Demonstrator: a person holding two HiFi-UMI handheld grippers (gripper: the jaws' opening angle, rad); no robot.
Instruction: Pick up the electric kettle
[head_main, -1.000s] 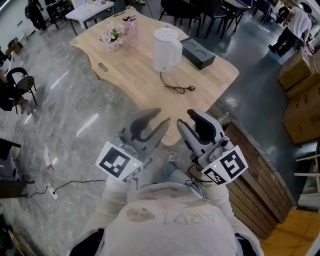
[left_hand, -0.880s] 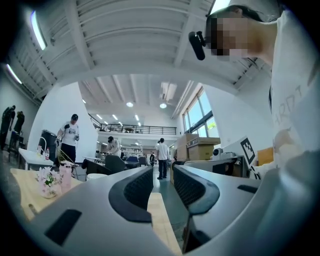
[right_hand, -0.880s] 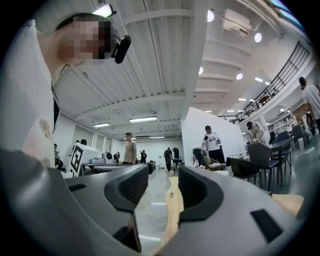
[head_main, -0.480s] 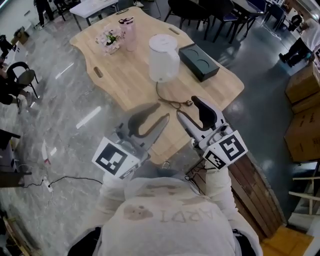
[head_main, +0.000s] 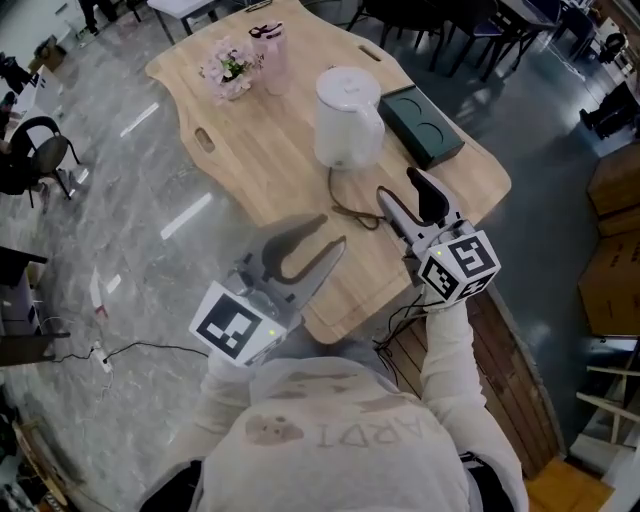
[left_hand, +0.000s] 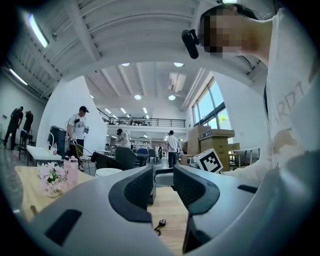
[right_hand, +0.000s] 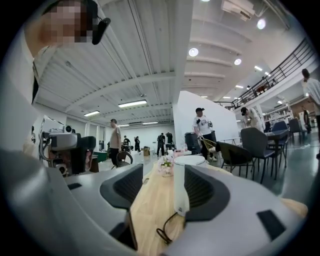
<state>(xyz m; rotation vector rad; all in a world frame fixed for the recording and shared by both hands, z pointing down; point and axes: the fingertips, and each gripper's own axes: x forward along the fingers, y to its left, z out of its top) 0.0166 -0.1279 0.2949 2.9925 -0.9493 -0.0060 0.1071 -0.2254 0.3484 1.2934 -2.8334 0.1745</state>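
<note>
Kettle (right_hand: 179, 190) half behind right tongs (right_hand: 162, 176)

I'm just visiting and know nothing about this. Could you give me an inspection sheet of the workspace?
Surface: pale wooden table, mostly bare.
Job's things: white electric kettle, upright on the table, untouched.
Clutter: pink flowers, pink bottle, dark box.
Grippers: left tool open, empty; right tool jaws have just been opening, empty, short of the kettle.
Cables: kettle cord lying loose on the table; white cable on the floor.
Surroundings: grey polished floor, black chair, cardboard boxes.
</note>
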